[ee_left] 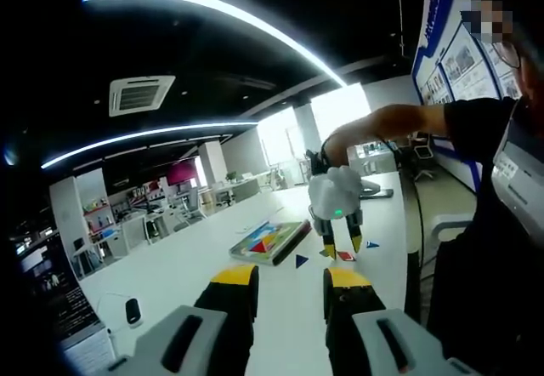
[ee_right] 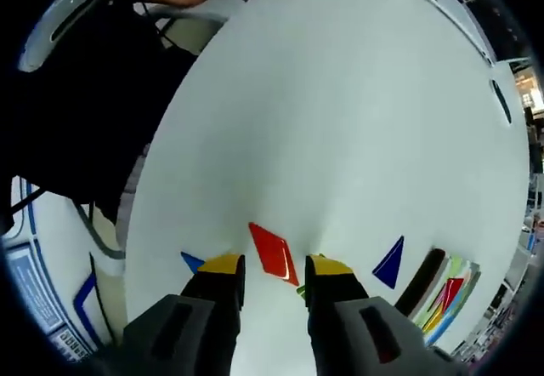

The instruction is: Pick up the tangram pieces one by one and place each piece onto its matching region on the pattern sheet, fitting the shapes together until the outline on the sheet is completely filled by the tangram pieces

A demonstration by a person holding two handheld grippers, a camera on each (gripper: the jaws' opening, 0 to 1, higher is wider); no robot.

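Right gripper, jaws apart, hovers over the red parallelogram on the bench, its long axis running between them.

No readable text anywhere. Wall posters in the left gripper view carry print, too blurred to read; the blue-edged board in the right gripper view perhaps has lettering, too small to tell.

We count four loose pieces on the bench beside one pattern sheet: two blue triangles, one red parallelogram, one green sliver.
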